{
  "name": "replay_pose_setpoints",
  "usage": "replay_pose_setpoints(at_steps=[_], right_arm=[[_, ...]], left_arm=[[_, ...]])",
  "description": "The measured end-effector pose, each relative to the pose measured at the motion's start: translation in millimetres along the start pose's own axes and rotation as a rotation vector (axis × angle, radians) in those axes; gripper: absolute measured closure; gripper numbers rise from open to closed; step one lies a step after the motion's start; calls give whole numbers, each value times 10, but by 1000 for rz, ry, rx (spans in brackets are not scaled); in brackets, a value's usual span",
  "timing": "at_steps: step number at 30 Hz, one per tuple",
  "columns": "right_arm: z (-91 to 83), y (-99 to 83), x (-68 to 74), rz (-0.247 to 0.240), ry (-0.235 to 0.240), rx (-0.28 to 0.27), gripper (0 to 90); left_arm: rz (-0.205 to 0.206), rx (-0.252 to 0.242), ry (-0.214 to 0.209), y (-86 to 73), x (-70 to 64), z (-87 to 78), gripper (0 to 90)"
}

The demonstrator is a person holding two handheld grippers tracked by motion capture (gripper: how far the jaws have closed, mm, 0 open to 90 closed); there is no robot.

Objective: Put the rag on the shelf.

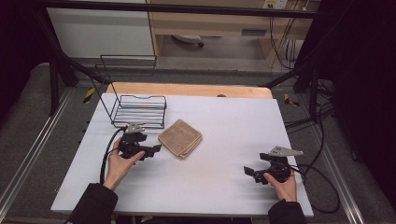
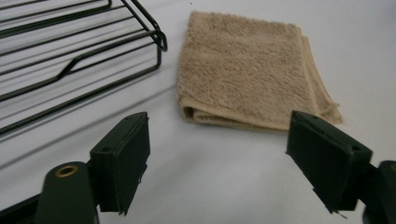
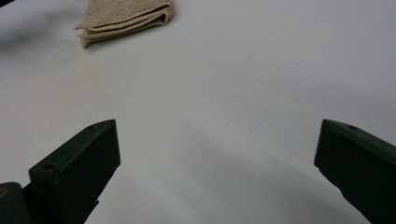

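White table holds a folded towel beside a wire rack. Left gripper and right gripper gape apart; a shallow pinch might lift one layer, unfolding it.

No readable text

No word, brand, number or sign can be made out anywhere; a small bluish tag on the wooden furniture beyond the bench is too blurred to read.
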State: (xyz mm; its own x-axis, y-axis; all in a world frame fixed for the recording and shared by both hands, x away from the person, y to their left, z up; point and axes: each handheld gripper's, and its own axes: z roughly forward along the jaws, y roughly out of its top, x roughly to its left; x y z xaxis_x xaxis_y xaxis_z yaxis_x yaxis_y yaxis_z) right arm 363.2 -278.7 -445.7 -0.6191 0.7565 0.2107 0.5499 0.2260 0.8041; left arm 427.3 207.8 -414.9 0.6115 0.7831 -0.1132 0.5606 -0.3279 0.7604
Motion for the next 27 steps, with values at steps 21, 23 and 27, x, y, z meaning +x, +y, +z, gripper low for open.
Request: replay_pose_setpoints(at_steps=[21,23,27], right_arm=[[2,0,3,4,3,2,8],[3,0,2,2,3,2,8],[3,0,3,2,4,2,8]], left_arm=[[-59,5,31,93,137,365,479],[-59,15,31,88,133,397,503],[-48,30,34,78,123,462,539]])
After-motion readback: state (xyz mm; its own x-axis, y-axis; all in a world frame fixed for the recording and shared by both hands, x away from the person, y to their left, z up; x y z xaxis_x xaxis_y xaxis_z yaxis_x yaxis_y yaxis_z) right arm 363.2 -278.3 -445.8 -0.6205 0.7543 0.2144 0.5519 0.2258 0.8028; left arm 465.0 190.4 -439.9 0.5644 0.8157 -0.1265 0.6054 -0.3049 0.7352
